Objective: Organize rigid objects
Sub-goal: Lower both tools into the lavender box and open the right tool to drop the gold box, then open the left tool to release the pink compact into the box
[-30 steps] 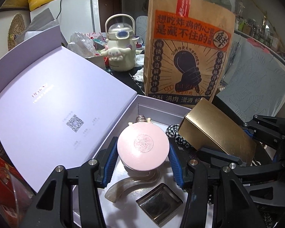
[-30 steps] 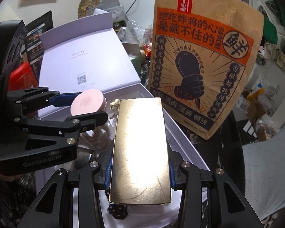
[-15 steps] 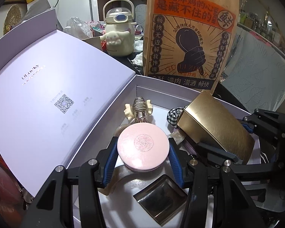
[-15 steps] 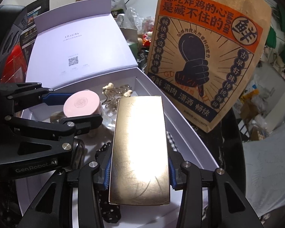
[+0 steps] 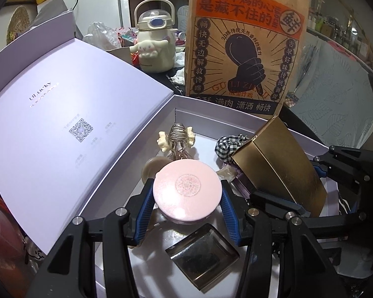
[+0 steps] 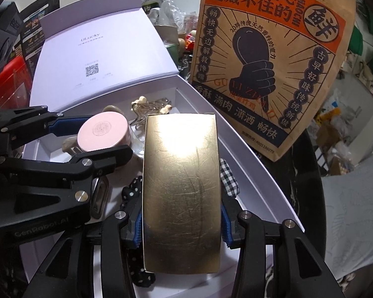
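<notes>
The left gripper is clamped across a round pink-lidded jar, blue pads pressed to either side of it, holding it low over the middle of the open lilac gift box. The right gripper is closed on a gold rectangular carton, which stands tilted over the right half of the same box; its jaws sit only as wide as the carton and the pads are against the carton's sides.

The box is already crowded. Under and around the jar lie a metal-and-cream hair claw, a translucent curved comb-like piece and a small square metal tray. By the carton are a black-and-white checked scrunchie and a polka-dot one.

The likeliest trouble, in my judgement, is a bad landing: if the jar is let go onto the hair claw or the tray's rim, it will sit crooked and may roll or tip. The carton is smooth and glossy, so it could slide through the pads, and set down on the soft scrunchies it would rock or topple against the box wall. The two grippers are very close together, almost touching in the right wrist view, so either one spreading its fingers could knock the other's load. The tall fried-chicken paper bag just behind the box could also be nudged over
</notes>
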Demonstrator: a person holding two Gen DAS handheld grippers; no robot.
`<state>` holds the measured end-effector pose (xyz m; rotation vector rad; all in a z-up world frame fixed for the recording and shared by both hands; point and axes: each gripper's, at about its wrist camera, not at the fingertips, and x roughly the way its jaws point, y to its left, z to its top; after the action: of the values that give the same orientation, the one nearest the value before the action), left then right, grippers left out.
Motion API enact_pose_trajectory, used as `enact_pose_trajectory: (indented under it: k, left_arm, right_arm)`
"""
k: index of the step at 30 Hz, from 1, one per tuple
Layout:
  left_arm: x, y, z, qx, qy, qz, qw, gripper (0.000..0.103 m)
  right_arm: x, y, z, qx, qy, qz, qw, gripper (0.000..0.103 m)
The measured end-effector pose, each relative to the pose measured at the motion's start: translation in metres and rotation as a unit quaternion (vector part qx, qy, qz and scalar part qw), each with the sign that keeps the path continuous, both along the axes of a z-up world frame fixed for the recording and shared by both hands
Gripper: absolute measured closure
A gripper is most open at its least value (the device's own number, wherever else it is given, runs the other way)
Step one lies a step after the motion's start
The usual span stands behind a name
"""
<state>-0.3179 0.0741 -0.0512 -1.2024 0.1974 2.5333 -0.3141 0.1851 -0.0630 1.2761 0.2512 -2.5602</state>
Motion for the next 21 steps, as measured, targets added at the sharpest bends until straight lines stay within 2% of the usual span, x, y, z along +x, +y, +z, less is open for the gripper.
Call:
enact_pose_trajectory:
  k: [9,12,18,21]
  left_arm:
    - [0.002,0.000,0.003,-0.001,0.001,0.006,1.0000,0.053]
    - [0.005,0.001,0.009,0.004,0.007,0.004,1.0000,0.053]
    - [0.008,0.004,0.015,-0.021,0.016,0.014,0.9996,0.053]
    - [0.003,0.002,0.012,-0.010,-0.004,0.012,0.9999,0.053]
  right_arm:
    - [0.011,0.004,0.009,-0.001,-0.002,-0.002,1.000,0.054]
    - [0.015,0.005,0.016,0.000,0.005,-0.005,1.000,0.041]
    - [0.021,0.011,0.029,-0.008,0.011,-0.016,1.000,0.040]
    - [0.030,0.011,0.033,-0.010,0.008,-0.022,1.000,0.040]
